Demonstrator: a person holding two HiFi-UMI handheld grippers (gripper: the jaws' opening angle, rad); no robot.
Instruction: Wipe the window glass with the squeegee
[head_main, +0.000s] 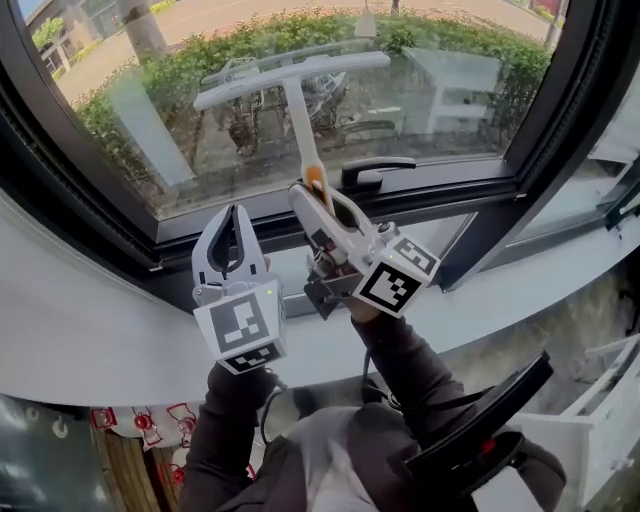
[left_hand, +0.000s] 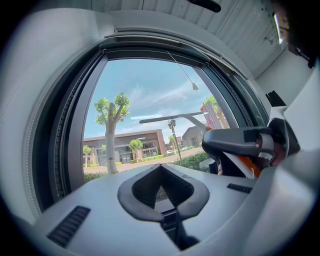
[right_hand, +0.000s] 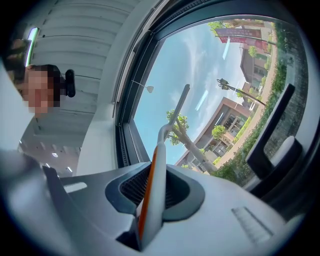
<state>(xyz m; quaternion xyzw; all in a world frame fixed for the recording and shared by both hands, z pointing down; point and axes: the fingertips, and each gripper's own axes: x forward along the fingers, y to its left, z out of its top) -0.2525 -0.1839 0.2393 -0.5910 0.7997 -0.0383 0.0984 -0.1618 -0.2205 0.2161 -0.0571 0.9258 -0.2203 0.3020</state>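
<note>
Nearest the camera are the person's dark sleeves (head_main: 400, 370), reaching forward to the two grippers, each with its marker cube turned up toward the head. The left gripper (head_main: 237, 212) is held over the white sill (head_main: 90, 320), pointing at the lower window frame (head_main: 560, 130). Its own view shows its jaws brought together at the tips, with nothing between them. Just to its right, and close beside it, the right gripper (head_main: 320, 200) is clamped on the squeegee (head_main: 300, 120). Its jaws press both sides of the white and orange handle, which runs up from between them.

The handle rises past a black window handle (head_main: 375, 172) mounted on the bottom rail. It ends in a long white crossbar that lies tilted, its left end lower than its right, in front of the window glass (head_main: 180, 120). A faint reflection of the bar shows just above it in the pane; whether the blade touches the pane cannot be told.

Beyond the pane lie a green hedge (head_main: 450, 50), a pale tree trunk (head_main: 145, 30) and paved ground
</note>
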